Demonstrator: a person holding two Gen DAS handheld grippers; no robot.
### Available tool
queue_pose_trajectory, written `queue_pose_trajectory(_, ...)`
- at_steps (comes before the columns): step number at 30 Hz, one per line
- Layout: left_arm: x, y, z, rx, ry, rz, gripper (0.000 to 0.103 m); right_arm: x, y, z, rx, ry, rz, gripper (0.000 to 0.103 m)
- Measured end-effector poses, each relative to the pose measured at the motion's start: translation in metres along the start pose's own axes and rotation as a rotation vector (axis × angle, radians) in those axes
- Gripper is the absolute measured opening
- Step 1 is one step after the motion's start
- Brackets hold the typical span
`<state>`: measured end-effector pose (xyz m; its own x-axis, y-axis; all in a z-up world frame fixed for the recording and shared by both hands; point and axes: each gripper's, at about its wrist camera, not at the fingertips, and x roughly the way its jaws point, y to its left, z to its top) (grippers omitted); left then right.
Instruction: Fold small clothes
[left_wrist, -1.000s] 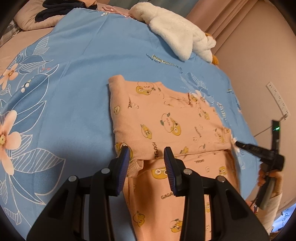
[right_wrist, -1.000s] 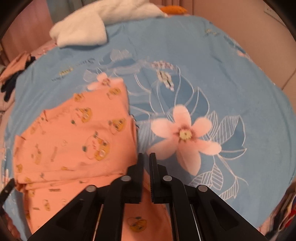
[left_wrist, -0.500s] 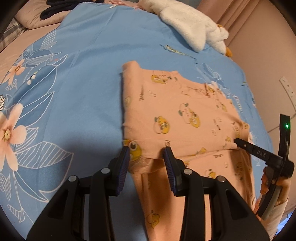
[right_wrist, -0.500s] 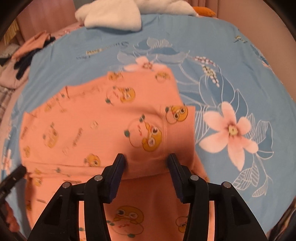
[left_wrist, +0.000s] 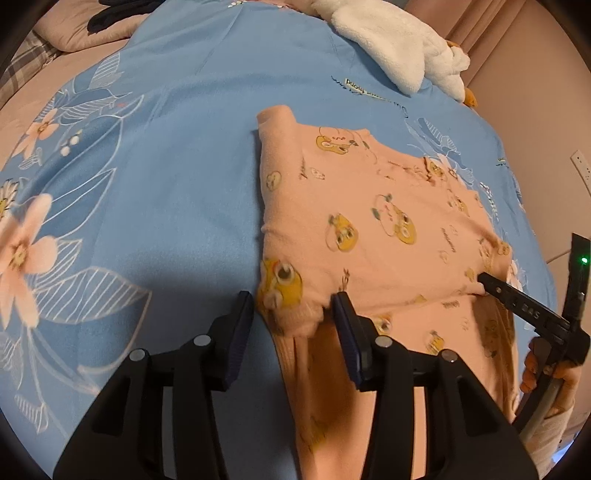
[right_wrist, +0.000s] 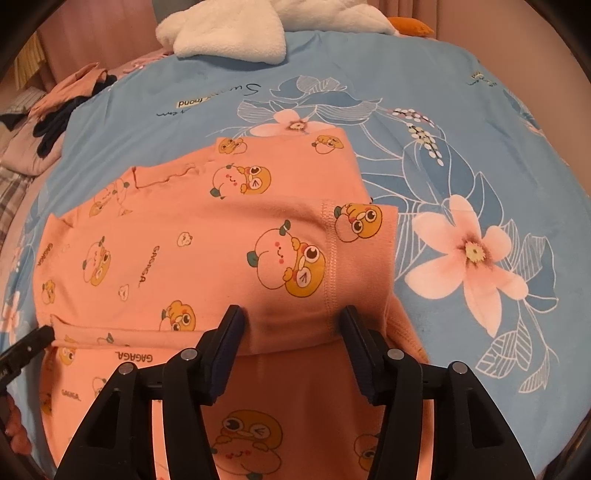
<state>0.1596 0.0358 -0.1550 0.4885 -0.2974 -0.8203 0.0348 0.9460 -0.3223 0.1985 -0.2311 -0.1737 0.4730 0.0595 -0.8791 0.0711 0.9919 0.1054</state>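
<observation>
A small peach garment with yellow cartoon prints (left_wrist: 369, 221) lies on the blue floral sheet (left_wrist: 166, 184), its far part folded over toward me. My left gripper (left_wrist: 293, 314) is open, its jaws either side of the fold's near left corner. My right gripper (right_wrist: 291, 325) is open, its jaws straddling the fold's near edge by the cuff seam on the garment (right_wrist: 221, 258). The right gripper also shows in the left wrist view (left_wrist: 484, 282) at the fold's right end. A left fingertip (right_wrist: 33, 341) shows in the right wrist view.
A white fleece blanket (left_wrist: 399, 55) with an orange-tipped plush lies at the far edge, also seen in the right wrist view (right_wrist: 229, 37). Dark and pink clothes (right_wrist: 62, 107) are piled at the far left. A beige wall with a power strip (left_wrist: 581, 170) stands at the right.
The right gripper went from shut to open over the fold's near edge. Both grippers have moved closer over the garment, and the folded part now lies flat.
</observation>
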Motion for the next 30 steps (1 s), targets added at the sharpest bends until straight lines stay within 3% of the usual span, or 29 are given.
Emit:
queue_pose_trajectory(2,-0.018,-0.006,-0.007,0.021,-0.039,-0.020,0.047,-0.006,0.000,0.000,-0.011,-0.004,0.007,0.055)
queue_pose_trajectory(5,-0.056,-0.009,-0.020,0.014,-0.105,-0.006,0.061,-0.034,-0.008,-0.004,-0.021,-0.064,0.045,0.056)
queue_pose_trajectory(6,-0.066,-0.011,-0.025,0.007,-0.126,-0.015,0.062,-0.045,-0.012,-0.006,-0.010,-0.086,0.059,0.061)
queue_pose_trajectory(10,-0.103,-0.016,-0.055,-0.048,-0.186,-0.085,0.083,-0.096,-0.033,-0.019,0.014,-0.183,0.130,0.078)
queue_pose_trajectory(13,-0.116,-0.021,-0.087,-0.087,-0.196,-0.102,0.083,-0.131,-0.048,-0.041,0.020,-0.248,0.175,0.090)
queue_pose_trajectory(15,-0.116,-0.022,-0.106,-0.101,-0.185,-0.114,0.083,-0.142,-0.059,-0.063,0.011,-0.264,0.202,0.090)
queue_pose_trajectory(20,-0.109,-0.030,-0.150,-0.103,-0.155,-0.090,0.082,-0.140,-0.080,-0.108,0.002,-0.254,0.129,0.090)
queue_pose_trajectory(24,-0.098,-0.026,-0.177,-0.135,-0.084,-0.192,0.081,-0.130,-0.096,-0.136,-0.001,-0.203,0.116,0.090)
queue_pose_trajectory(28,-0.090,-0.025,-0.199,-0.135,-0.054,-0.105,0.077,-0.125,-0.110,-0.161,0.021,-0.155,0.149,0.090)
queue_pose_trajectory(30,-0.090,-0.026,-0.206,-0.127,-0.051,-0.099,0.077,-0.125,-0.117,-0.169,0.049,-0.138,0.169,0.089)
